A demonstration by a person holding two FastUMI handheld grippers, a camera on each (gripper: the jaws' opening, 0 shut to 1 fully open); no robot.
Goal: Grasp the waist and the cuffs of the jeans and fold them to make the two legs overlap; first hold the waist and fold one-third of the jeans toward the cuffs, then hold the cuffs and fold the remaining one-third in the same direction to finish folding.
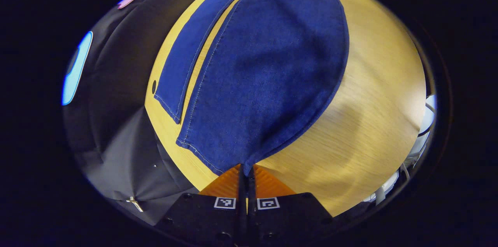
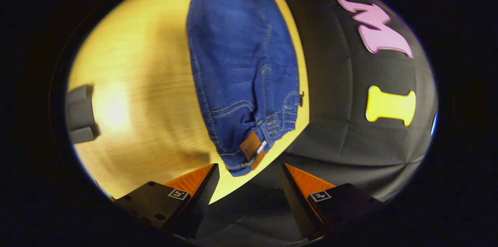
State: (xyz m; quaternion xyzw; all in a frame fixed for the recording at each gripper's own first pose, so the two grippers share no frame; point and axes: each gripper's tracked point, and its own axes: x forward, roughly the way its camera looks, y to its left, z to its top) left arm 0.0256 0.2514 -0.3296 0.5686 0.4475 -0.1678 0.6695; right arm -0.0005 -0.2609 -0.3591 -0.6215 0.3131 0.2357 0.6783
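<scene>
Wood-grain tabletop [image 1: 362, 122], black booth cloth behind. My left tongs [image 1: 246, 177] are clamped together on the cuff corner of the jeans [image 1: 264, 83] — lifting one leg to lay over the other, I judge. Right tongs [image 2: 249, 184] stand apart, poised just before the waist [image 2: 253, 146] at the tabletop edge.

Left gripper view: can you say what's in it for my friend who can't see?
The left gripper is shut on a cuff corner of the blue jeans, lifting one leg over a wooden table. The other leg lies flat alongside.
</scene>
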